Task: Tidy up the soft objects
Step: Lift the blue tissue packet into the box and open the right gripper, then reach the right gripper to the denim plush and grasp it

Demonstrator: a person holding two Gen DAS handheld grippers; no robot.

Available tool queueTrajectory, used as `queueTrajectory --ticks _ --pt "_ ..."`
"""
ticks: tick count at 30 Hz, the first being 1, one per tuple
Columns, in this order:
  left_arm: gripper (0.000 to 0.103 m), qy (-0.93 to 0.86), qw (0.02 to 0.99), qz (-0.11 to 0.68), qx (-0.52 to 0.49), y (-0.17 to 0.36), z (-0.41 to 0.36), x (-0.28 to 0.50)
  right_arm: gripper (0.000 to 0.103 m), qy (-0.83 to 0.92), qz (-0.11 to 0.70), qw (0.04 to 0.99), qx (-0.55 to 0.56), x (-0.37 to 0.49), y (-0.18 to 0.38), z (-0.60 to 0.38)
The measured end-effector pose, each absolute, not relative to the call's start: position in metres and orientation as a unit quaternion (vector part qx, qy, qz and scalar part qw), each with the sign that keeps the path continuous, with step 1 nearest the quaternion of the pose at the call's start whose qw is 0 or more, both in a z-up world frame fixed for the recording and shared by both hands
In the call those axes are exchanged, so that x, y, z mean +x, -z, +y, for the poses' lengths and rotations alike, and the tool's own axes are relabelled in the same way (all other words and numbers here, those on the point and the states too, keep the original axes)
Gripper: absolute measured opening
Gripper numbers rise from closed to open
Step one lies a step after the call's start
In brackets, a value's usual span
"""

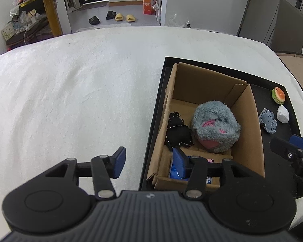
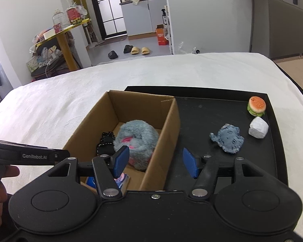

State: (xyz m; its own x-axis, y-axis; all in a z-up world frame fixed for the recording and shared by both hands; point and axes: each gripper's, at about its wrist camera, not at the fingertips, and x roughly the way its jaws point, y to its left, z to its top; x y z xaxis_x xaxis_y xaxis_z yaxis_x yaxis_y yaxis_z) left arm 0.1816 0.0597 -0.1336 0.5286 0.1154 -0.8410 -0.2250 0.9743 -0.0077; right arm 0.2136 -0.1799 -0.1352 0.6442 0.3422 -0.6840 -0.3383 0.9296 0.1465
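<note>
A cardboard box (image 1: pixel 250 117) (image 2: pixel 169 121) stands in a black tray (image 1: pixel 160 92) (image 2: pixel 272 153) on a white bed. In the box lie a fluffy grey-pink plush (image 1: pixel 215 124) (image 2: pixel 136 141), a black fabric item (image 1: pixel 177 132) (image 2: pixel 105 144) and a blue packet (image 1: pixel 174 171) (image 2: pixel 122 179). On the tray right of the box lie a small grey plush (image 1: pixel 268 121) (image 2: pixel 228 138), a burger toy (image 1: pixel 278 95) (image 2: pixel 256 105) and a white lump (image 1: pixel 282 114) (image 2: pixel 258 130). My left gripper (image 1: pixel 149 162) is open and empty over the box's near left corner. My right gripper (image 2: pixel 155 162) is open and empty over the box's right wall.
The white bed cover (image 1: pixel 70 92) spreads left of the tray. Beyond the bed are a yellow side table (image 2: pixel 64 40) with clutter, slippers (image 2: pixel 140 50) on the floor and an orange carton (image 2: pixel 161 35).
</note>
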Motion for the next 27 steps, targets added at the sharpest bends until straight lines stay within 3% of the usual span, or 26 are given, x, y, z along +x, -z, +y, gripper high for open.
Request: queueTrajectory --ticks 9,16,27 --pt "0.056 -0.118 0.871 0.475 -0.033 0.126 0.050 0.185 0.061 -0.181 0.378 0.908 0.024 0.214 0.138 -0.203" --pt "0.068 -0.127 0.870 0.477 -0.003 0.124 0.030 0.190 0.065 -0.177 0.374 0.909 0.040 0.217 0.142 -0.224" --pt "0.075 -0.161 0.866 0.473 0.026 0.120 0.012 0.200 0.072 -0.164 0.374 0.911 0.061 0.228 0.156 -0.252"
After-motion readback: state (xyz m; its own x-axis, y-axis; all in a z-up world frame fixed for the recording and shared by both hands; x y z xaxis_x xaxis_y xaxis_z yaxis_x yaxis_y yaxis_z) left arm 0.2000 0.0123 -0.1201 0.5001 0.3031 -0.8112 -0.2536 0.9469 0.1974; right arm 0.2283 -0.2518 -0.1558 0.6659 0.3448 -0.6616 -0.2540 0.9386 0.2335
